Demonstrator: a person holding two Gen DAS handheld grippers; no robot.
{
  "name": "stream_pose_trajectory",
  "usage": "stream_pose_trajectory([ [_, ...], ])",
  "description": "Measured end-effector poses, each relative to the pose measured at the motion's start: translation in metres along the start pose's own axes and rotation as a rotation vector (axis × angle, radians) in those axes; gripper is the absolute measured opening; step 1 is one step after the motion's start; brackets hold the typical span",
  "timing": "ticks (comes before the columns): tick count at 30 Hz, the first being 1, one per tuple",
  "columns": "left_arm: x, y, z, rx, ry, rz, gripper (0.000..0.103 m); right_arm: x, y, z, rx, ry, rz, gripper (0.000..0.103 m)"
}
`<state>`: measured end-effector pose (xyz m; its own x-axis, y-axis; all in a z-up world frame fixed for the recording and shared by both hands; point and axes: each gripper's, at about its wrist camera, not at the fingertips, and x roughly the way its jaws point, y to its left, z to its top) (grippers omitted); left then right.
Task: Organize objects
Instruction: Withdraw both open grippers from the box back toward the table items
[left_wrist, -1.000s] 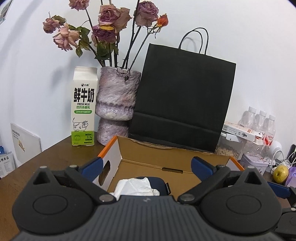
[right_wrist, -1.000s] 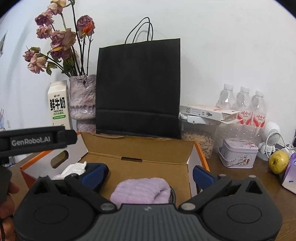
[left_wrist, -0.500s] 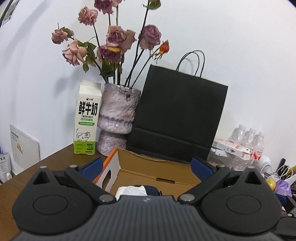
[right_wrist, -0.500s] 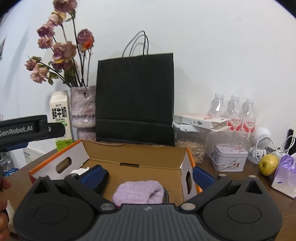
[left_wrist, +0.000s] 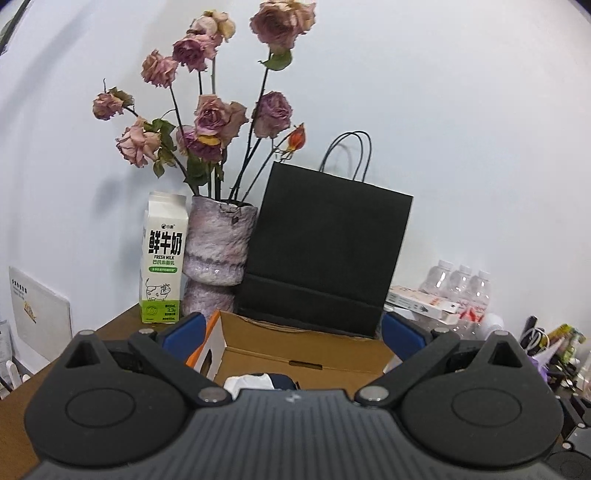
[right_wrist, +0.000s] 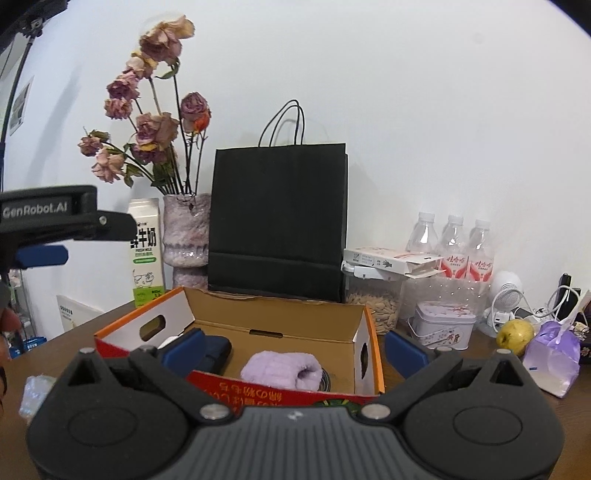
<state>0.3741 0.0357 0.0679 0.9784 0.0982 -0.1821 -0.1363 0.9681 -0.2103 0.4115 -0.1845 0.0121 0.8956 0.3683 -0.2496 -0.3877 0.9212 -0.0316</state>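
An open cardboard box (right_wrist: 273, 314) with orange edges and a red front wall sits on the brown table. Inside lie a fluffy lilac cloth (right_wrist: 280, 369) and a dark navy item (right_wrist: 219, 350). In the left wrist view the box (left_wrist: 303, 350) shows a white crumpled thing (left_wrist: 245, 382) beside the navy item (left_wrist: 282, 380). My left gripper (left_wrist: 291, 332) is open, above and before the box, holding nothing. My right gripper (right_wrist: 295, 349) is also open and empty, just before the front wall. The left gripper's black body (right_wrist: 48, 214) shows at the left edge.
Behind the box stand a black paper bag (right_wrist: 277, 225), a vase of dried roses (right_wrist: 184, 229) and a milk carton (left_wrist: 162, 258). To the right are water bottles (right_wrist: 452, 243), a seed jar (right_wrist: 373, 310), a tin (right_wrist: 441, 325), a yellow fruit (right_wrist: 515, 332) and a purple pouch (right_wrist: 552, 354).
Both grippers have drawn back and risen from the box. The box now sits lower and smaller in both views, and its red front wall has come into the right wrist view.
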Motion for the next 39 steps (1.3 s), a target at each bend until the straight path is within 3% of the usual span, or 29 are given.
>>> stream_pose_trajectory([
  [6,-0.022,-0.002,-0.002,0.062,0.029,0.002,0.103,-0.024,0.007,-0.004,-0.024,0.009,-0.004,0.103],
  [20,-0.078,0.015,-0.015,0.096,0.106,0.023,0.103,-0.084,0.015,-0.022,-0.028,0.029,-0.002,0.103],
  [39,-0.144,0.029,-0.056,0.176,0.25,0.025,0.103,-0.143,0.02,-0.08,-0.005,0.14,0.003,0.103],
])
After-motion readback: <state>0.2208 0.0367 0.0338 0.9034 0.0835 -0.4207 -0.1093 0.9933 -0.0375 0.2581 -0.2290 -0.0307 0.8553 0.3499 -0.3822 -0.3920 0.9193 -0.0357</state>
